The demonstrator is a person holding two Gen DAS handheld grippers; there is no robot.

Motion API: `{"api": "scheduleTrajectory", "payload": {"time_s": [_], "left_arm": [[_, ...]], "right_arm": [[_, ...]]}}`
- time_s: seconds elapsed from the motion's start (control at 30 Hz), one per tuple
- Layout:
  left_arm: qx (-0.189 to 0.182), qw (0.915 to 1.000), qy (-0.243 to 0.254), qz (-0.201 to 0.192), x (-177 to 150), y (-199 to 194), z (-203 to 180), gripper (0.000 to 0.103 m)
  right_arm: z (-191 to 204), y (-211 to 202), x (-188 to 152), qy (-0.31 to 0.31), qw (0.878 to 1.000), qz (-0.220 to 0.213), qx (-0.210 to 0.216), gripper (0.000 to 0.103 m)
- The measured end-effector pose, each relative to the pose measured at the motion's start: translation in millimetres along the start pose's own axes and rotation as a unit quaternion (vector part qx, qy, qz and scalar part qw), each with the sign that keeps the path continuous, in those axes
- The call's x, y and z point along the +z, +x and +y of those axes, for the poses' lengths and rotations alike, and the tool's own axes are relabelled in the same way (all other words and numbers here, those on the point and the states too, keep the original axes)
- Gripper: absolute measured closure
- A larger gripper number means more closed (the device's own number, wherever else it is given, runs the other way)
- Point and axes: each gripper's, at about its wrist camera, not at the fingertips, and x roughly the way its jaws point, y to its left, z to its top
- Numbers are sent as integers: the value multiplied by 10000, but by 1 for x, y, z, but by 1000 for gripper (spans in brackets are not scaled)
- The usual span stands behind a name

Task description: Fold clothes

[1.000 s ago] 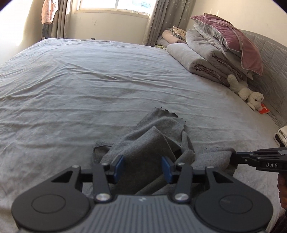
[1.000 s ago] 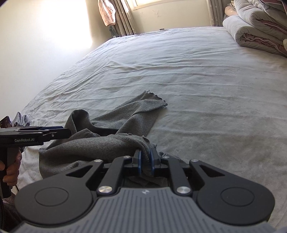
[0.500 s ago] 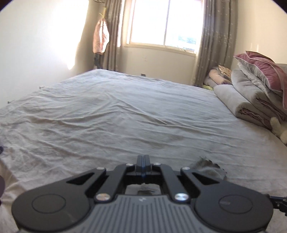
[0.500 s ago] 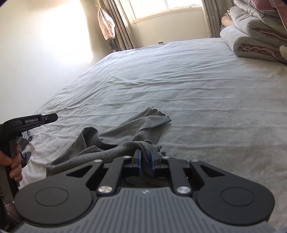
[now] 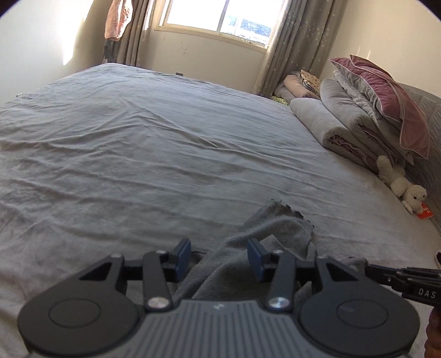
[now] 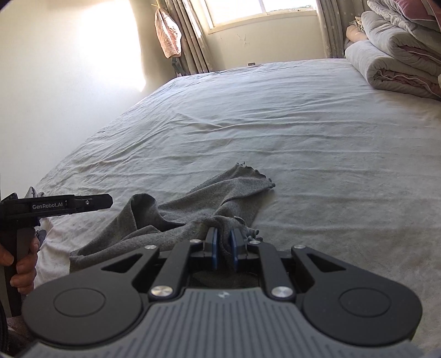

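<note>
Sunlight from the window (image 5: 217,19) washed the pale wall and fell across a wide bed (image 5: 137,154) under a wrinkled grey sheet. Rolled grey quilts (image 5: 339,124) with a plum-coloured pillow (image 5: 391,99) on top were stacked against the headboard side, and a white plush toy (image 5: 402,190) lay beside them next to a small red item whose print was too small to read. A pink cloth (image 6: 167,35) hung by the curtains (image 5: 300,44).

The task's thing, a dark grey garment (image 6: 198,206), lay crumpled on the near part of the bed, one ragged-edged end stretched toward the middle of the sheet.

The left gripper (image 5: 219,254) pointed down over the garment with its jaws opening; a ridge of the fabric rose between the blue pads (image 5: 183,253), which stood apart from it, so nothing was gripped. Seen from the right wrist camera, its side carried the white lettering "GenRobot.AI", and a hand (image 6: 23,264) was wrapped around its handle at the left edge.

The right gripper (image 6: 223,247) was clenched on a bunched fold of the garment, cloth pinched between its nearly closed blue pads. In the left wrist view its body showed at the right edge with the letters "DAS" in white.
</note>
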Motion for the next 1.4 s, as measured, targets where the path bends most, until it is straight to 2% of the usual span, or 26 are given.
{"api": "scheduleTrajectory", "payload": {"time_s": [0.07, 0.13, 0.23, 0.3, 0.33, 0.37, 0.47, 0.73, 0.87, 1.0, 1.13, 1.27, 1.4], "left_arm": [[-197, 9996, 78, 159, -2, 5, -4, 38], [-260, 9990, 136, 351, -4, 11, -8, 36], [-316, 9979, 153, 549, -8, 20, -11, 36], [-327, 9974, 190, 622, -10, 23, -15, 42], [-317, 9972, 207, 646, -10, 24, -16, 56], [-286, 9970, 214, 680, -11, 26, -18, 77], [-167, 9975, 187, 654, -12, 26, -22, 90], [277, 9994, 101, -189, 1, 1, -23, 92], [633, 9961, -65, -617, 6, -11, -14, 92], [1017, 9910, -181, -850, 9, -19, -3, 92], [1500, 9852, -203, -809, 8, -23, 13, 92], [1783, 9820, -393, -478, 1, -21, 36, 92], [1954, 9793, -524, -63, -8, -15, 53, 92]], "right_arm": [[0, 0, -1, -15, 10000, 15, -4, 88], [1, -1, -1, -34, 10000, 29, -8, 88], [0, -1, -1, -28, 10000, 36, -8, 88], [0, -1, -1, -18, 10000, 39, -11, 88], [0, -1, -2, -16, 10000, 39, -18, 88], [-1, -1, -1, -14, 10000, 41, -24, 88], [-2, -1, -1, 8, 10000, 40, -29, 88], [-5, -6, 1, 78, 9999, -146, -32, 89], [-1, -10, 1, 43, 9994, -346, 34, 93], [8, -14, 2, -56, 9982, -476, 348, 95], [22, -9, -5, -295, 9971, -328, 625, 96], [37, 3, -15, -551, 9957, -27, 747, 96], [42, 7, -19, -758, 9945, 50, 727, 95]]}}
